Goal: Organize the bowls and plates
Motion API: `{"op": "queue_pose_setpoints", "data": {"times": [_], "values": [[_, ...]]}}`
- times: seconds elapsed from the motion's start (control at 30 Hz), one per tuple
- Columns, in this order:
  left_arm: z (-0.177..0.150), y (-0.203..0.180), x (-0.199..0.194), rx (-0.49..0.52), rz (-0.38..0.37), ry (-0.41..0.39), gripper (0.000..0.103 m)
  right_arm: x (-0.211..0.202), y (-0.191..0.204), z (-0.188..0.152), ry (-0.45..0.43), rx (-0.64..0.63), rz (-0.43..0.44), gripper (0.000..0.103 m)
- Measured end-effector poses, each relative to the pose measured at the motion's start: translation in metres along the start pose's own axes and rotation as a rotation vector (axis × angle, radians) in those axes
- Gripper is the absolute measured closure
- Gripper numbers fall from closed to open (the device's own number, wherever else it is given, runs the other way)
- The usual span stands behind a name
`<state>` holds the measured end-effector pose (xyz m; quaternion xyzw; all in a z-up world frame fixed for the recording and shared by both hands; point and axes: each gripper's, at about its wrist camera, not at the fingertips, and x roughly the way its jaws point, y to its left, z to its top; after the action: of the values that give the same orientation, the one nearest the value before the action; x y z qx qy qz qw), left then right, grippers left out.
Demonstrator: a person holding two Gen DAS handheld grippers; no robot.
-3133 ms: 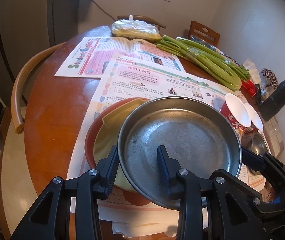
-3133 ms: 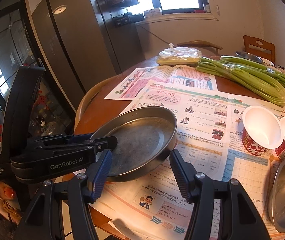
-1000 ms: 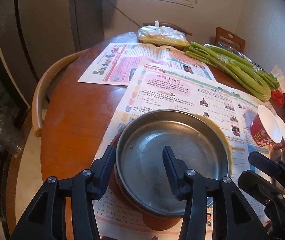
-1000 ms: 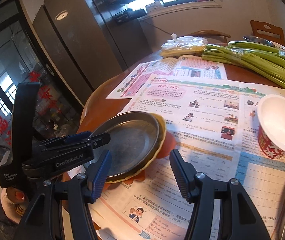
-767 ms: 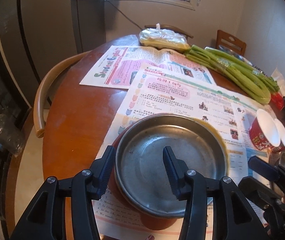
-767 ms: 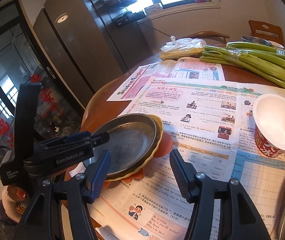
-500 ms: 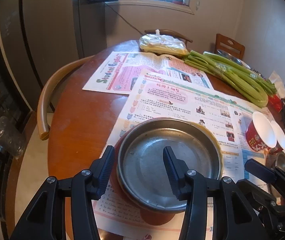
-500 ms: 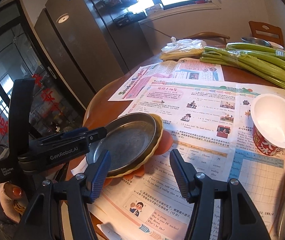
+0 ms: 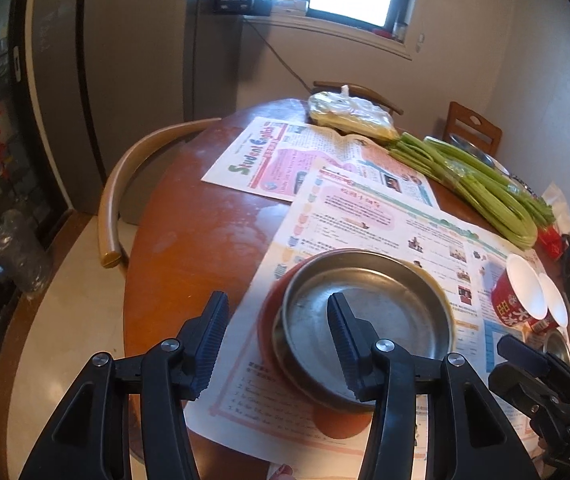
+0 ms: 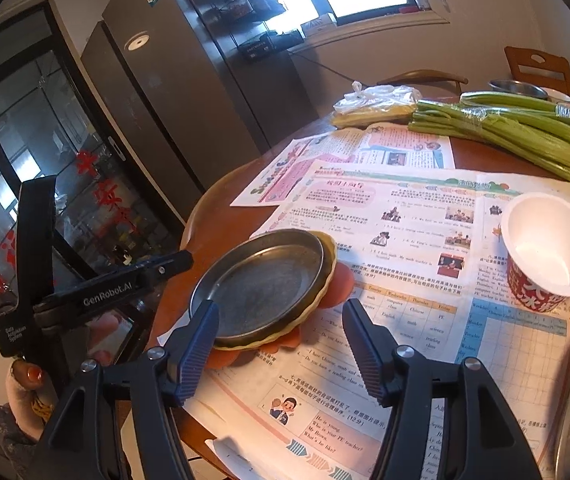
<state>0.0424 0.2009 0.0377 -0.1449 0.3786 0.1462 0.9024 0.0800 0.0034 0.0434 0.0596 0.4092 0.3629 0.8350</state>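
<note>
Steel pan (image 9: 369, 312) sits nested in a yellow dish (image 10: 327, 276), which rests on an orange plate (image 10: 341, 278); the stack lies on the newspaper (image 9: 369, 220) at the table's (image 9: 189, 248) near edge. My left gripper (image 9: 277, 336) hangs over the pan's near rim, jaws apart, nothing between them; one finger appears above the pan's inside, the other off to its left over the paper. My right gripper (image 10: 281, 344) is spread wide too, empty, just near-side of the pan, its left finger (image 10: 197, 344) overlapping the pan's rim in view. Red paper cup (image 10: 545, 256) stands right of the pan, well apart. Celery bundle (image 10: 525, 136) lies beyond the pan, across the newspaper.
</note>
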Motion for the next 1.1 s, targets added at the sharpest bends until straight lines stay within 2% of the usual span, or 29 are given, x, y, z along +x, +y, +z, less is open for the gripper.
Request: {"op": "queue_pose_setpoints", "data": {"times": [0.17,0.3,0.43,0.8,1.1], "values": [[0.002,0.022,0.019,-0.097,-0.06,0.051,0.05,0.008,-0.006,-0.002,0.023,0.03,0.001,0.039],[0.002,0.029,0.034,-0.123,-0.065,0.077,0.05,0.012,-0.016,-0.002,0.026,0.073,-0.01,0.039],[0.002,0.03,0.044,-0.137,-0.143,0.106,0.05,0.019,-0.014,-0.003,0.039,0.071,-0.002,0.038],[0.0,0.018,0.072,-0.069,-0.11,0.16,0.05,0.045,-0.005,-0.004,0.097,0.05,-0.008,0.038],[-0.004,0.011,0.086,-0.057,-0.131,0.212,0.05,0.061,0.004,-0.008,0.144,0.037,0.005,0.036]]}}
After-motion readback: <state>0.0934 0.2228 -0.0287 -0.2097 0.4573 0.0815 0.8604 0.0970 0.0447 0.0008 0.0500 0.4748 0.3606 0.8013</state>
